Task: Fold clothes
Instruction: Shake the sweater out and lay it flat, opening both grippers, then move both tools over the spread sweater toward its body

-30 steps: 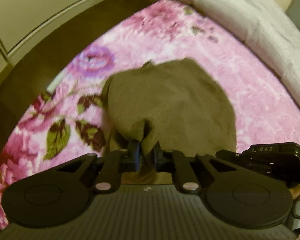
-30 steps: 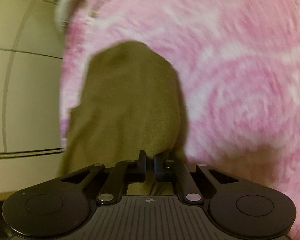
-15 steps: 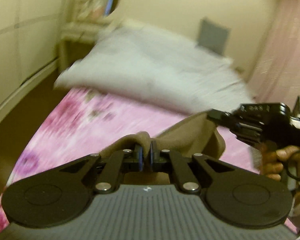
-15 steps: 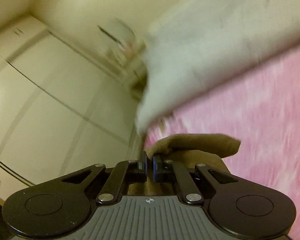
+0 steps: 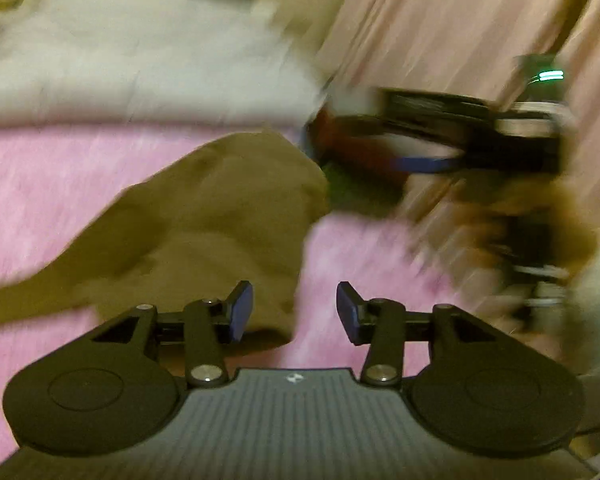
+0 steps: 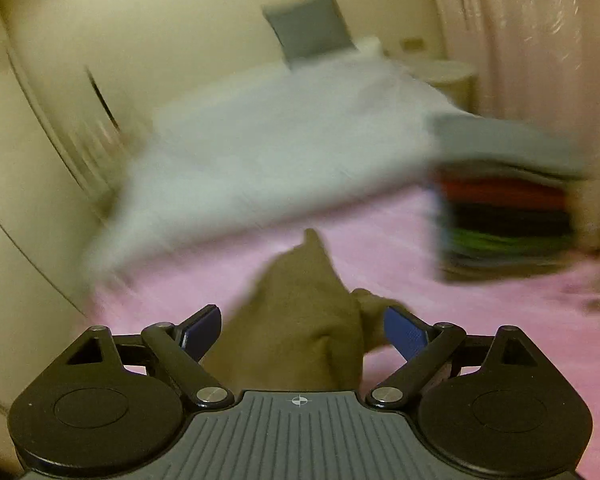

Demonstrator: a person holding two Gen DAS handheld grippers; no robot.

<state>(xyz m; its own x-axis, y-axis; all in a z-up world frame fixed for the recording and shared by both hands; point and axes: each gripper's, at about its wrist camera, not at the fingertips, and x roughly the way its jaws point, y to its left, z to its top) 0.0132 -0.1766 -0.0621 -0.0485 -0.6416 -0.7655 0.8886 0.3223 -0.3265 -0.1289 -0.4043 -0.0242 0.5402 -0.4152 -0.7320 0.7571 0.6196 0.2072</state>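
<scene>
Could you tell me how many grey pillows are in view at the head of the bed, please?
1: a grey pillow stands against the wall behind the white duvet; its lower edge shows in the left wrist view too. Blur may hide others.

No readable text, labels, brands or numbers in either view; both are heavily motion-blurred. Only marks: a small white logo-like emblem on the ribbed grey body of the left gripper (image 5: pixel 294 312), shape unclear, and a small white crosshair circle on the ribbed grey body of the right gripper (image 6: pixel 302 330). Right gripper seen from the left wrist view shows a green light streak up top, no characters legible on it.
</scene>
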